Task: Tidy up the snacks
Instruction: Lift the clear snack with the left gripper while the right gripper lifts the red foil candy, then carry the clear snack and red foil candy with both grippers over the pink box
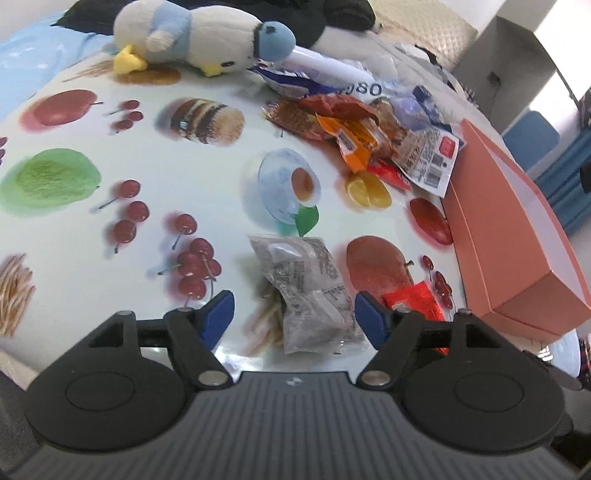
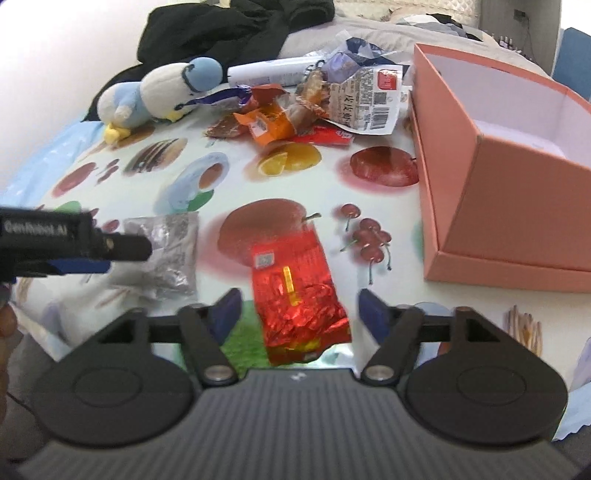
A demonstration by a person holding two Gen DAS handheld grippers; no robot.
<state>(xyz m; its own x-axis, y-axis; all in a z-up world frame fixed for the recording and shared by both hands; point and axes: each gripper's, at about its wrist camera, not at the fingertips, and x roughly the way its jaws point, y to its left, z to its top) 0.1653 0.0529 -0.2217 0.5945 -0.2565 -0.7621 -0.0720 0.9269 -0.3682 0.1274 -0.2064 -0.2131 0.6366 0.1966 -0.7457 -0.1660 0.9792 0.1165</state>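
Note:
My left gripper [image 1: 294, 318] is open, its blue pads on either side of a clear grey snack packet [image 1: 308, 291] lying on the fruit-print cloth. My right gripper [image 2: 300, 314] is open over a shiny red foil snack packet [image 2: 297, 293], which sits between its pads. The grey packet [image 2: 166, 251] also shows in the right wrist view, with the left gripper's black finger [image 2: 110, 245] over it. The red packet [image 1: 415, 301] shows in the left wrist view beside the right pad. A pile of mixed snack packets [image 1: 369, 129] [image 2: 314, 107] lies at the far side. An open salmon-pink box [image 1: 517, 236] [image 2: 498, 166] stands on the right.
A blue-and-white plush bird [image 1: 199, 40] [image 2: 159, 92] lies at the far left of the cloth. A white tube [image 2: 266, 74] lies behind the pile. Dark clothing [image 2: 236, 26] is heaped behind. The fruit-print cloth [image 1: 147, 229] covers a table.

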